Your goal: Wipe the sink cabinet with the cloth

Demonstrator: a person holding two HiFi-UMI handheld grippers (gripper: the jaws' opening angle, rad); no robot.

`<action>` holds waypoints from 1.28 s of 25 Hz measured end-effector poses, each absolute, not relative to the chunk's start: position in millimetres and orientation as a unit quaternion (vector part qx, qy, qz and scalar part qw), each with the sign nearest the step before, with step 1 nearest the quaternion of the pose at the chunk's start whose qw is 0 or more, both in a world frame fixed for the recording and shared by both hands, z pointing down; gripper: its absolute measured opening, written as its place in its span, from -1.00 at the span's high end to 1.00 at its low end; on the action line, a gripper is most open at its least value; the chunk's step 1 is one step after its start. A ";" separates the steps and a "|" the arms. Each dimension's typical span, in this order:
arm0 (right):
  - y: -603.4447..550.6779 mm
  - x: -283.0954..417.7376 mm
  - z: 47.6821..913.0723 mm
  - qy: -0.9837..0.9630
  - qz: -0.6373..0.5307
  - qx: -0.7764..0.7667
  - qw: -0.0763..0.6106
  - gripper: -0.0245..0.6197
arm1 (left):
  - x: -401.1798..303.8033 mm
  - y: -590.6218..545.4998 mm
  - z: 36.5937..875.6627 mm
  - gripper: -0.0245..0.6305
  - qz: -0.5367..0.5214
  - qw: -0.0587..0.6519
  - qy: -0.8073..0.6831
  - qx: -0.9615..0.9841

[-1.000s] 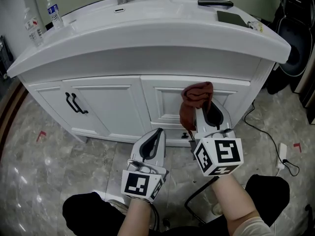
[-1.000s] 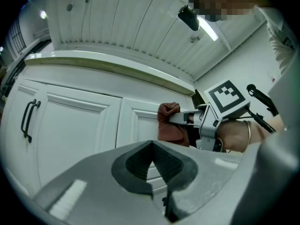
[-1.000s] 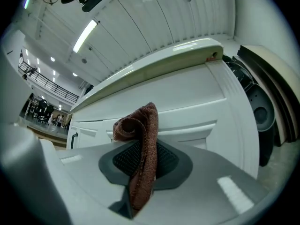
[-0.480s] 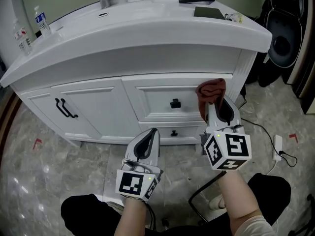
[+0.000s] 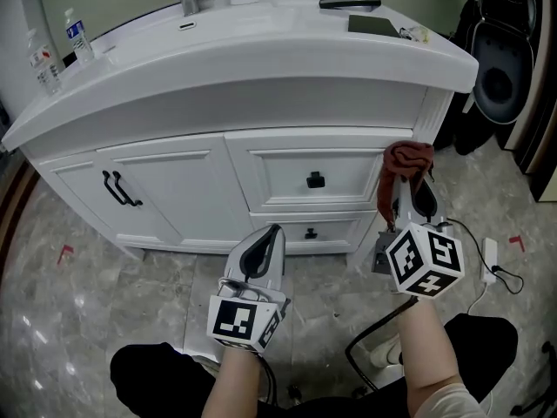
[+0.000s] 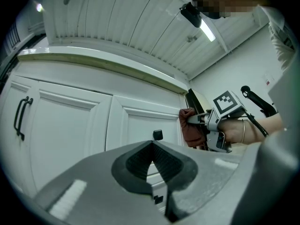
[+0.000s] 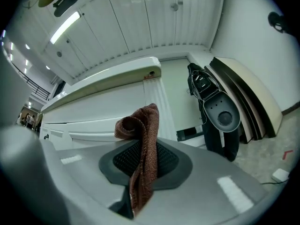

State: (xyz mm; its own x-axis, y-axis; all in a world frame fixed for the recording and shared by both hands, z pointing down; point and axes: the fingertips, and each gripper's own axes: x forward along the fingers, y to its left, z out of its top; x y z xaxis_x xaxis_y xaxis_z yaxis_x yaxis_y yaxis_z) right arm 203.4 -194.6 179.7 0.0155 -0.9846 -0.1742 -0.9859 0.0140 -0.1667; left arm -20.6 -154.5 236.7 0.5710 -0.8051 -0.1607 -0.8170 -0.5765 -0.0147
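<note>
**Sweeping right: cloth reaches the far end of the drawer front**

Pinched upright in our right gripper [image 5: 406, 190], the rust-brown cloth [image 5: 403, 168] now sits at the right end of the upper drawer, beside the corner post [image 5: 432, 116] of the sink cabinet [image 5: 174, 190]. A second ago it hung over the middle of that drawer and hid the drawer knob [image 5: 315, 180]. Half a second ago it had cleared the knob. Now the knob stands well to the gripper's left. We read that as one wiping stroke carried rightward across the drawer face.

The right gripper view shows the jaws closed on the cloth [image 7: 143, 139], with a folded wad poking out beyond the tips and a tail trailing back between them. From the left gripper view the cloth [image 6: 190, 128] lies close against the cabinet's right edge, though we cannot confirm that it touches.

Our left gripper [image 5: 271, 233] has barely moved. Its jaws are together with nothing between them, and it is held low, ahead of the lower drawer and its knob [image 5: 311, 233].

For the task, we judge the upper drawer front covered, with no panel left to the right of the cloth. The lower drawer just ahead of the left gripper and the double doors [image 5: 122, 190] further to that gripper's left look still to be wiped.
</note>
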 end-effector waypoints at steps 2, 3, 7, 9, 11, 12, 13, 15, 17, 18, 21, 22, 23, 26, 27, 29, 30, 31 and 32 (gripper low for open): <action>-189.5 198.6 181.7 0.702 0.001 -0.702 0.122 0.67 | -24.4 -154.1 238.2 0.92 0.067 0.042 0.460 -0.884; -187.0 192.6 182.5 0.705 0.000 -0.698 0.122 0.67 | -26.4 -154.0 240.1 0.92 0.067 0.042 0.461 -0.884; -182.3 146.3 187.7 0.738 -0.001 -0.663 0.126 0.67 | -38.2 -155.4 248.4 0.92 0.072 0.034 0.474 -0.877; -184.2 114.4 194.0 0.760 -0.004 -0.638 0.125 0.67 | -46.6 -156.2 249.8 0.92 0.073 0.029 0.482 -0.873; -188.0 81.0 201.8 0.782 -0.010 -0.612 0.119 0.67 | -56.4 -156.8 251.8 0.92 0.074 0.028 0.491 -0.868; -190.1 64.6 205.7 0.792 -0.011 -0.599 0.115 0.67 | -61.9 -157.1 253.0 0.92 0.074 0.027 0.496 -0.865; -192.5 48.6 209.6 0.802 -0.012 -0.587 0.109 0.67 | -67.7 -157.5 254.5 0.92 0.073 0.026 0.501 -0.862; -198.9 19.3 217.9 0.818 -0.013 -0.567 0.097 0.67 | -80.2 -158.5 257.3 0.92 0.071 0.024 0.512 -0.855; -206.0 -5.0 226.2 0.830 -0.017 -0.551 0.086 0.67 | -92.1 -159.7 261.7 0.92 0.072 0.020 0.522 -0.850; -209.0 -15.2 229.5 0.834 -0.019 -0.545 0.083 0.67 | -97.4 -160.3 264.0 0.92 0.072 0.018 0.525 -0.848; -217.3 -38.8 236.1 0.844 -0.023 -0.531 0.077 0.67 | -110.7 -162.6 270.3 0.92 0.073 0.014 0.535 -0.842; -220.8 -44.6 238.6 0.846 -0.026 -0.527 0.076 0.67 | -114.5 -163.8 272.4 0.92 0.073 0.012 0.538 -0.840; -224.8 -49.4 241.4 0.847 -0.030 -0.525 0.073 0.67 | -118.2 -165.1 274.2 0.92 0.074 0.011 0.542 -0.837; -235.6 -54.2 247.1 0.846 -0.037 -0.528 0.070 0.67 | -128.0 -169.6 277.4 0.92 0.077 0.004 0.551 -0.831; -237.7 -52.1 247.2 0.844 -0.037 -0.531 0.071 0.67 | -129.8 -171.2 277.4 0.92 0.077 0.000 0.553 -0.830; -239.2 -44.7 246.2 0.839 -0.034 -0.538 0.073 0.66 | -130.3 -174.2 277.2 0.92 0.080 -0.007 0.554 -0.829; -238.9 -40.2 245.7 0.837 -0.030 -0.542 0.072 0.66 | -128.9 -175.5 278.3 0.92 0.082 -0.008 0.552 -0.830; -238.4 -35.1 245.5 0.834 -0.027 -0.547 0.071 0.66 | -126.4 -176.6 279.9 0.92 0.085 -0.008 0.550 -0.831; -238.4 -29.0 245.8 0.830 -0.025 -0.553 0.070 0.66 | -122.9 -177.6 281.2 0.92 0.087 -0.009 0.546 -0.833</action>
